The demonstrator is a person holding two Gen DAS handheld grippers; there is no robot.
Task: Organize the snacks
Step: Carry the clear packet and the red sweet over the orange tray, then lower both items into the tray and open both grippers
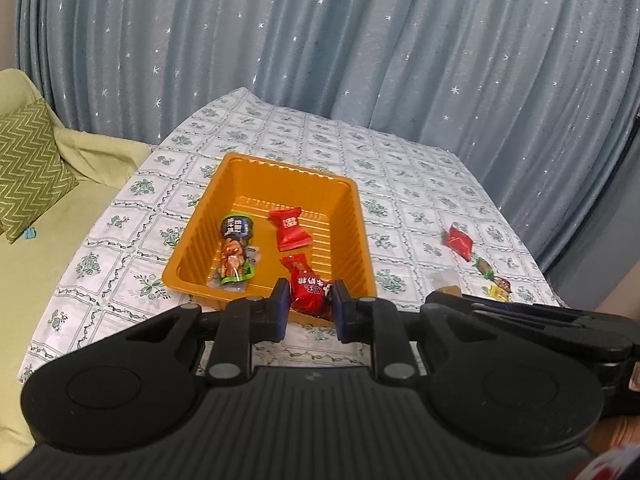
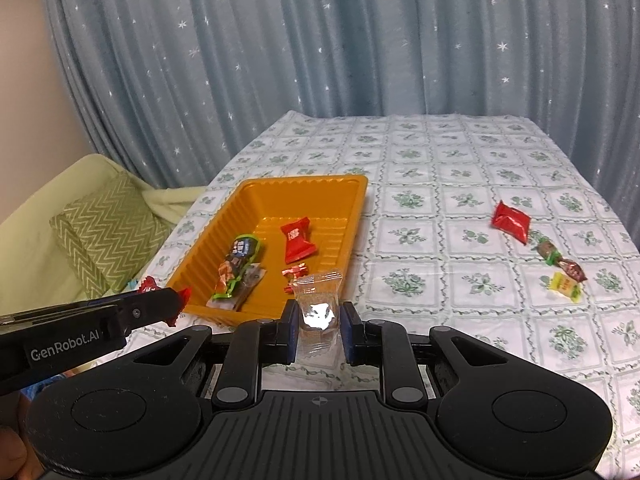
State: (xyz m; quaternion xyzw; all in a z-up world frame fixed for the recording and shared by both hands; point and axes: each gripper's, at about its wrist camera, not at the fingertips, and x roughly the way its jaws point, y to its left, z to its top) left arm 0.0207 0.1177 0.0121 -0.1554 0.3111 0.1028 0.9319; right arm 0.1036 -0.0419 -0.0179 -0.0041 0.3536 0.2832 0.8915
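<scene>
Holding a red snack packet (image 1: 310, 292), the left gripper (image 1: 308, 304) is closed on it at lower centre, above the orange tray (image 1: 352, 216) rim. The right gripper (image 2: 318, 320) pinches a clear packet (image 2: 317, 304). Both look light and crinkly; best gripped mid-body. Only the right view shows the clear packet plainly.

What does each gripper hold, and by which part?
The left gripper pinches a red snack packet across its middle; the right gripper pinches a clear packet by its sides.
</scene>
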